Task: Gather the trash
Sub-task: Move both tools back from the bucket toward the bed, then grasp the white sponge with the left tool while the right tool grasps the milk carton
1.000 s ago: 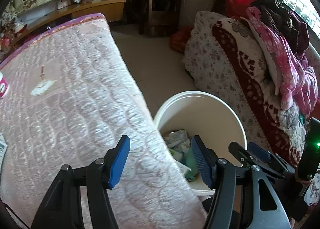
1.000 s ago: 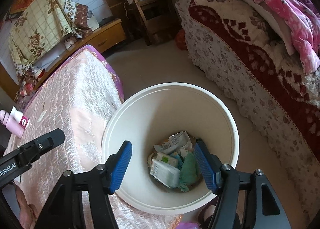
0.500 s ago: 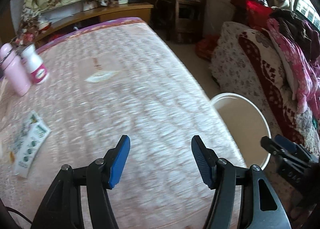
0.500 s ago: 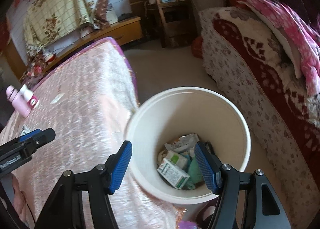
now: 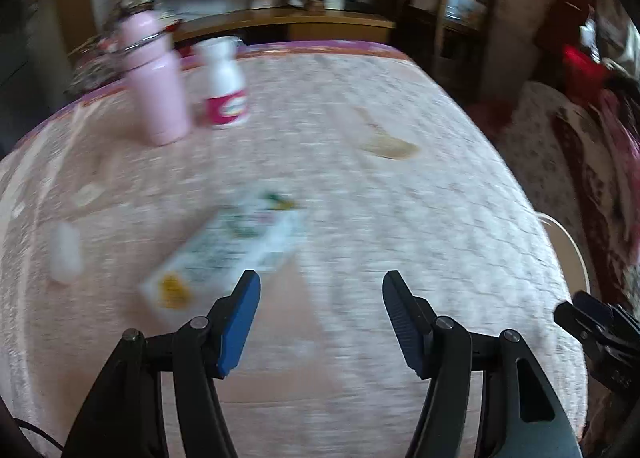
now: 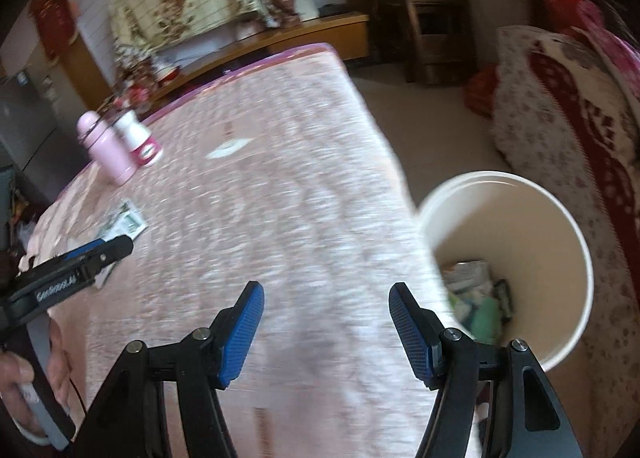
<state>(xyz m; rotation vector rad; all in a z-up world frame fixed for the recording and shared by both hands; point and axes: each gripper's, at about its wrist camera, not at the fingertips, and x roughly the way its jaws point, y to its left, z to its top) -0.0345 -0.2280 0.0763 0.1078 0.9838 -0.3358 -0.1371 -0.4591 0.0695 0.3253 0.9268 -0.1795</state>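
The counter (image 6: 280,217), under its pink quilted cover, fills most of my view, and the white bucket (image 6: 560,258) stands on the floor hard against its right edge, I judge so scraps can drop straight in; it already holds crumpled wrappers (image 6: 476,298) at the bottom. A pink bottle (image 5: 154,85) and a white bottle (image 5: 224,89) stand upright together at the far left, probably things to keep. The trash left is a flat printed packet (image 5: 232,250) lying just ahead of my left tongs (image 5: 320,322), and a small white scrap (image 5: 64,254) beside it. Both left and right tongs (image 6: 326,332) gape wide, empty, hovering over the cover.
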